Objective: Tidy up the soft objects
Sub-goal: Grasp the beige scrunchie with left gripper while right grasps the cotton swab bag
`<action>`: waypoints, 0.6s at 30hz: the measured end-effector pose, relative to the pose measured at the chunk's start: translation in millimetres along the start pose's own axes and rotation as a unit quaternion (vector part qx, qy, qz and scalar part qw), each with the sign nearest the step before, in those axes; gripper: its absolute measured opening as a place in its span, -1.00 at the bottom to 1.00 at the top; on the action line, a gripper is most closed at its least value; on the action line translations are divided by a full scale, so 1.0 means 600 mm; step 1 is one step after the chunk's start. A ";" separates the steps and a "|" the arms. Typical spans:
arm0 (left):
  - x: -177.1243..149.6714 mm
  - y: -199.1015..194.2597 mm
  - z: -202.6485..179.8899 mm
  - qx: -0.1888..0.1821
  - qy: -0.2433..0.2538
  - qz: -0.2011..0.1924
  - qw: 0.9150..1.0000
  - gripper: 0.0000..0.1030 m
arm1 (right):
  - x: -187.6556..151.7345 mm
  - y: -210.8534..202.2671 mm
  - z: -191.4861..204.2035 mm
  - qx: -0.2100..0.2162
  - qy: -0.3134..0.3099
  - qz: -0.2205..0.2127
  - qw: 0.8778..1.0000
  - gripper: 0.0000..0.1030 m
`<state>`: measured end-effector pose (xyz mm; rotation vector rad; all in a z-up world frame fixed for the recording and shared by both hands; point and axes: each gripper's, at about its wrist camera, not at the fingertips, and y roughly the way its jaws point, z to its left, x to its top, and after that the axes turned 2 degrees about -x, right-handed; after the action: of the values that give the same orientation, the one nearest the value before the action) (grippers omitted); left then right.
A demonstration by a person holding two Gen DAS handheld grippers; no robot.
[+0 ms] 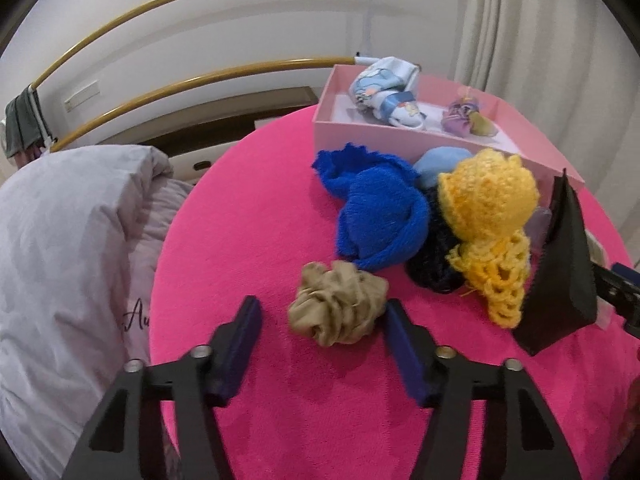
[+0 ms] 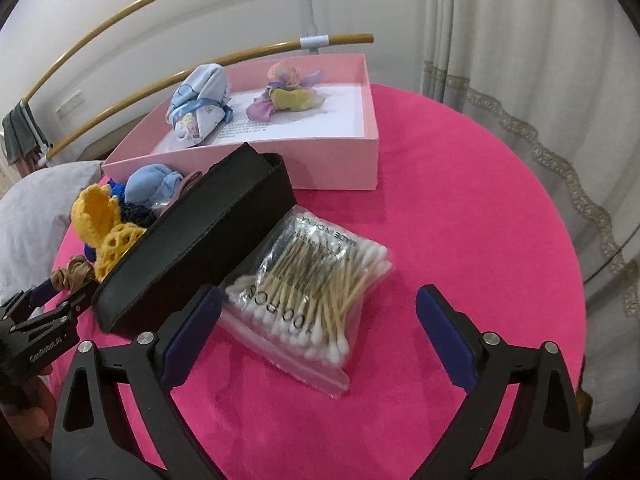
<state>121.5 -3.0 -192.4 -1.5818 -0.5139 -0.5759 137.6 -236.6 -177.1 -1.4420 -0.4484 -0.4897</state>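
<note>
I am reporting from left to right across the round pink table point(image 1: 260, 420). The left gripper point(image 1: 320, 320) is standing released: its jaws are part-way apart with the beige scrunchie point(image 1: 338, 308) lying between the tips, the right-hand pad just beside or barely grazing the fabric and the left-hand pad clear of it, so nothing is being grasped yet. The scrunchie is lying directly ahead of these tongs, a crumpled lump with no clear long axis, so I am judging that closing straight in should take it. Behind it the blue knitted piece point(image 1: 376, 216), a dark knitted piece point(image 1: 432, 264) and the yellow crocheted piece point(image 1: 488, 216) are heaped together, and beyond them the pink box point(image 1: 400, 134) is already holding two cloth bundles. Further right, the black case point(image 2: 196, 244) is lying slantwise, and the bag of cotton swabs point(image 2: 312, 280) is resting against its near side. The right gripper point(image 2: 320, 320) is standing wide open and empty, the bag ahead between its tips; its left pad is near the bag's edge. The left hand is nearer the soft pile; I am expecting it to act first.
</note>
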 end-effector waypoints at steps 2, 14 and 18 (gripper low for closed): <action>0.001 0.000 -0.005 -0.008 0.005 0.000 1.000 -0.25 | 0.002 0.014 0.004 0.000 -0.003 0.009 1.000 0.74; -0.013 -0.030 -0.012 -0.029 0.003 0.003 1.000 -0.53 | -0.017 0.002 -0.010 0.026 0.001 -0.002 1.000 -0.53; -0.021 -0.049 -0.018 -0.029 0.005 -0.001 1.000 -0.53 | -0.027 -0.024 -0.018 0.027 0.002 -0.010 1.000 -0.54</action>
<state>92.6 -11.2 -177.1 -1.6320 -0.4944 -0.6040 116.0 -247.7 -175.7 -1.3863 -0.4706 -0.4931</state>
